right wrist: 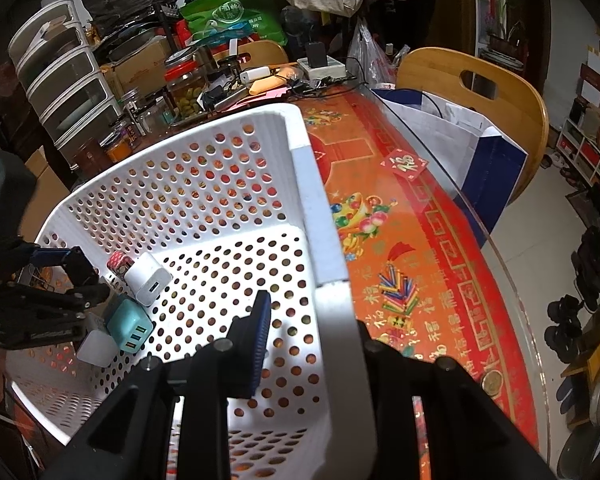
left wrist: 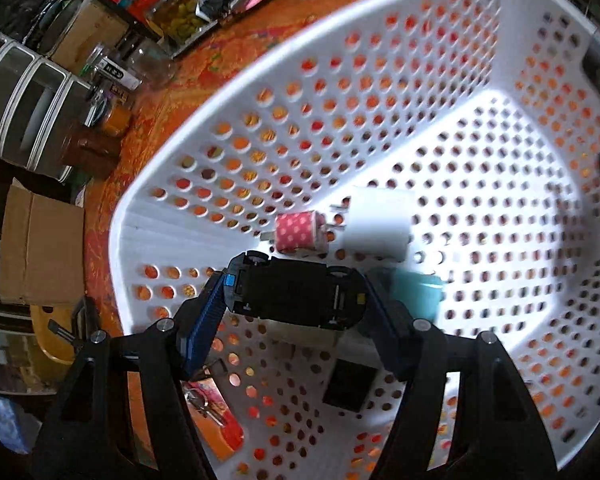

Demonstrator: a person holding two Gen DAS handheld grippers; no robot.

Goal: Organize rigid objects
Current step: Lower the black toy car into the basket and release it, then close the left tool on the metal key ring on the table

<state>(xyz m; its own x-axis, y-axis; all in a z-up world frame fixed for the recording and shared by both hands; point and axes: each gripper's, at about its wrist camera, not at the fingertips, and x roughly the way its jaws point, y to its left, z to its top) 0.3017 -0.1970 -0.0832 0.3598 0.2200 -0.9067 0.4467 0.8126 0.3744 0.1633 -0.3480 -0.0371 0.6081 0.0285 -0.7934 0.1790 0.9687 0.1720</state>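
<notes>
A white perforated basket (left wrist: pixel 260 64) stands on the table; it also shows in the right wrist view (right wrist: pixel 260 120). My left gripper (left wrist: pixel 296 292) is shut on a black toy car (left wrist: pixel 296 288), underside up, held just above the basket floor. On the floor lie a pink dotted charger (left wrist: pixel 298 230), a white charger (left wrist: pixel 378 226), a teal charger (left wrist: pixel 416 290) and a black block (left wrist: pixel 350 384). In the right wrist view the white charger (right wrist: pixel 148 278) and teal charger (right wrist: pixel 130 326) lie beside my left gripper (right wrist: pixel 80 276). My right gripper (right wrist: pixel 312 320) straddles the basket's right wall (right wrist: pixel 328 240), one finger (right wrist: pixel 260 328) inside.
The table carries a red and orange patterned cloth (right wrist: pixel 400 240). Jars (right wrist: pixel 186 88), stacked clear drawers (right wrist: pixel 68 80), boxes and loose clutter crowd the far edge. A wooden chair (right wrist: pixel 480 92) stands to the right with a bag on it. Keys (left wrist: pixel 206 400) lie under the basket's near corner.
</notes>
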